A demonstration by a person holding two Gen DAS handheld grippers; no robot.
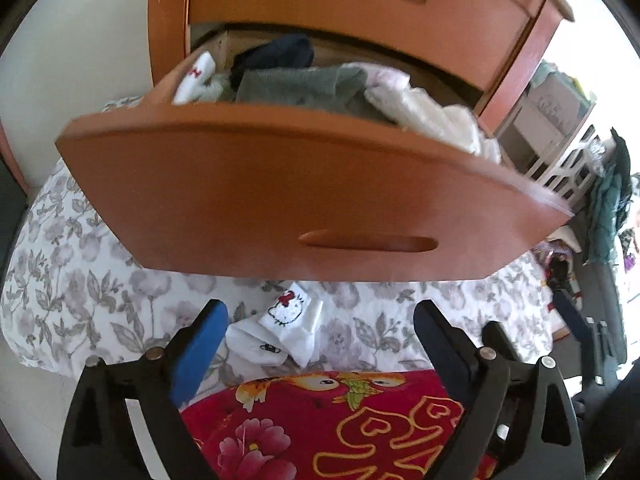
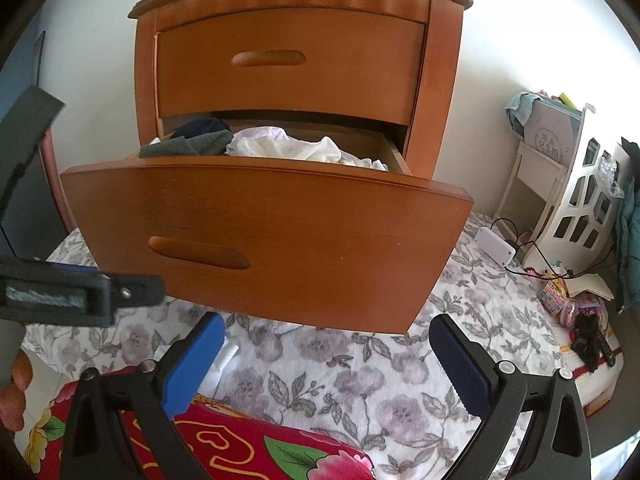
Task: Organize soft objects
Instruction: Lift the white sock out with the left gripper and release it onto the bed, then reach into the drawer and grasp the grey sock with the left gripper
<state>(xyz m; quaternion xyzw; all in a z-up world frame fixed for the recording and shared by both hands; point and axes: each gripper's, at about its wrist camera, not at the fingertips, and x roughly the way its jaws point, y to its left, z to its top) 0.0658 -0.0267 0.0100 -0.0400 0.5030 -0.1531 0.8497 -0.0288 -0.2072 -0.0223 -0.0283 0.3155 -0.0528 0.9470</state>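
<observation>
The wooden nightstand's lower drawer (image 1: 280,184) stands pulled out over the bed. Inside lie a white sock with a red bow (image 1: 196,76), a navy piece (image 1: 276,56), a grey piece (image 1: 296,84) and crumpled white cloth (image 1: 424,112). A white cat-face sock (image 1: 288,320) rests on the flowered sheet below the drawer front. My left gripper (image 1: 320,316) hangs open just above that sock, not touching it. In the right wrist view my right gripper (image 2: 326,328) is open over the bare sheet, and the same drawer (image 2: 260,232) fills the middle.
A red floral blanket (image 1: 320,420) lies under both grippers. The upper drawer (image 2: 288,60) is closed. A white shelf unit (image 2: 580,208), a white box with a black cable (image 2: 494,246) and small toys (image 2: 560,296) crowd the right. A hand (image 2: 16,380) shows at left.
</observation>
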